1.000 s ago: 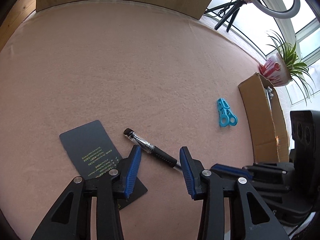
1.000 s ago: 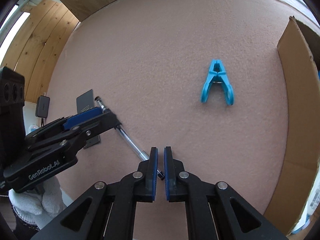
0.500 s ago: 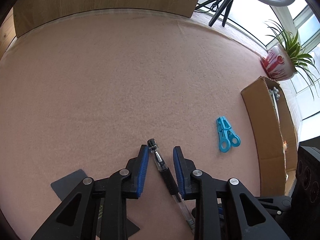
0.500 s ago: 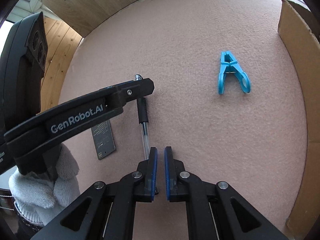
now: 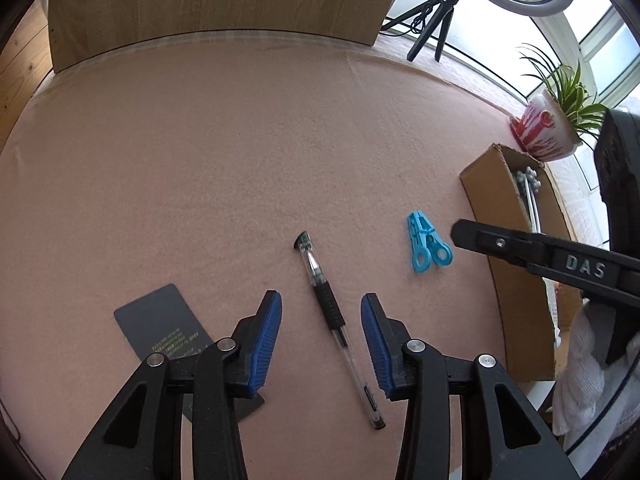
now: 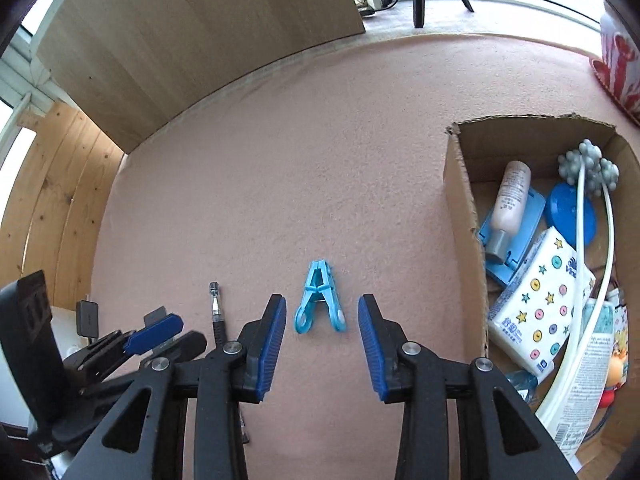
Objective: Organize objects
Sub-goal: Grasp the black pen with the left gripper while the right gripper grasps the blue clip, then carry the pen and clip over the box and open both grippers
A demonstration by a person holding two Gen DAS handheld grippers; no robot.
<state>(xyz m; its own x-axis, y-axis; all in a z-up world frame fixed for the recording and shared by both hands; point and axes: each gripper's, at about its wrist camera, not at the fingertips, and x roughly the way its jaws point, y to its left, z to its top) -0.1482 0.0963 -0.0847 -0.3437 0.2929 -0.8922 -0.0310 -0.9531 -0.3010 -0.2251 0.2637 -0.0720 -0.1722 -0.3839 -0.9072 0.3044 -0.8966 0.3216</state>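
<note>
Left gripper (image 5: 321, 338) wide apart, empty, straddling the pen (image 5: 334, 322) that lies flat on the pink worktop (image 5: 200, 160). Pen runs near-to-far between the blue pads, cap end far, clear barrel near. Black card (image 5: 160, 324) lies just left of the left gripper, partly under its left finger.

Right gripper (image 6: 322, 344) also spread apart, empty, lined up on the blue clothespin (image 6: 319, 298), which sits flat just beyond the fingertips, loop handles toward the camera, pinching tip pointing far. Cardboard box (image 6: 464, 216) stands right of it, already holding a bottle, tissue pack and other bits; likely the drop spot.

Handling, judged:
- Pen: light, stiff, thin, round. Will roll or skid on the felt-like cloth if nudged. Best hold is the black ribbed grip section (image 5: 329, 306), rubbery and less slippery than the clear barrel. Close across the barrel, pads low to the worktop.
- Clothespin: light, hard plastic, spring-loaded. Squeezing the handle loops opens it and may make it twist; better to pinch across the body near the spring, flat sides to the pads.
- Card: thin, flat, hard to get under; probably the awkward one.

Nothing fragile here.
</note>
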